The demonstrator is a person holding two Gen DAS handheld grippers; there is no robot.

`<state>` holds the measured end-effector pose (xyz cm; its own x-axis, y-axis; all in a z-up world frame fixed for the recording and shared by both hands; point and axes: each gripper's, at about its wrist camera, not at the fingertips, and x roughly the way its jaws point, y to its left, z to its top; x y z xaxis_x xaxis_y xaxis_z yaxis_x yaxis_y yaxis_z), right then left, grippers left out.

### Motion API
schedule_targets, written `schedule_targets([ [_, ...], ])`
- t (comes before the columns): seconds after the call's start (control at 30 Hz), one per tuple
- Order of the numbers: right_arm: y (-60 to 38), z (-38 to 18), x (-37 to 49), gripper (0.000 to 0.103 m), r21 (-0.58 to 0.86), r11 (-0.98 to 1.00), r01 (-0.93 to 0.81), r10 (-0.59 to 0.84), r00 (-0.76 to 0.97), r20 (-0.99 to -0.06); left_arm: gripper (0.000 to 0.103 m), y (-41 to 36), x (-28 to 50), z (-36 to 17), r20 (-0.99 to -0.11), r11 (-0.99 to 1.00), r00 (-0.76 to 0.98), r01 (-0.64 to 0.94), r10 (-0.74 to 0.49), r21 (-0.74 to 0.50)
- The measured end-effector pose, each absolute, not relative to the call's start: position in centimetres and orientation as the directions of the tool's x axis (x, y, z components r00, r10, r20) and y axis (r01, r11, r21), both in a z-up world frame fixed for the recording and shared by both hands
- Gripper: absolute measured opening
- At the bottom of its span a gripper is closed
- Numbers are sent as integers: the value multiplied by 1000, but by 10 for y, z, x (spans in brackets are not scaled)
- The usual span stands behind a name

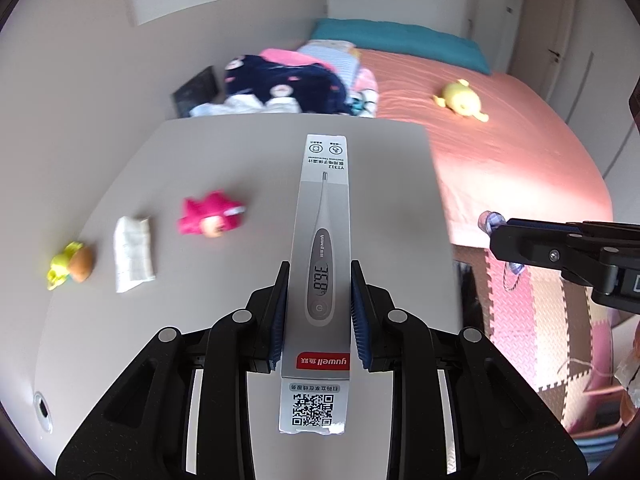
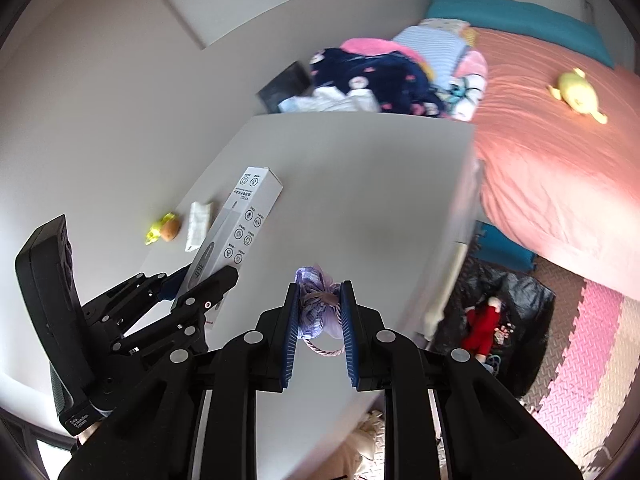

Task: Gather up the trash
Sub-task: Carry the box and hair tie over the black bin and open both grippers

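The left tool [image 1: 319, 312] grips a thermometer box [image 1: 322, 240] above the table [image 1: 240, 152], display reading 36.8.

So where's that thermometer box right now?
The thermometer box is clamped between the left gripper fingers above the grey table, right of the pink toy; the right wrist view shows it at left.

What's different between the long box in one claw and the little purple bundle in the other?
The thermometer box is long, rigid, grey-white and printed; the purple pouch is small, soft and tied with a cord. The box sticks out well past the left gripper, while the pouch barely clears the right gripper. Both are pinched between blue-padded fingers above the white table.
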<state>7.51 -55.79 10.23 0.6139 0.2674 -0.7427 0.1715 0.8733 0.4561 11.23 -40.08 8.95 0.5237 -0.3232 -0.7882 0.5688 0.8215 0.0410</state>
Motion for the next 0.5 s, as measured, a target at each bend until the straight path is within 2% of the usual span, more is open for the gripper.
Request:
schedule_targets([
  [0.5, -692, 56, -8, 22, 485, 784, 387, 167, 621, -766, 28, -549, 57, 54, -840, 658, 371, 753, -395, 23],
])
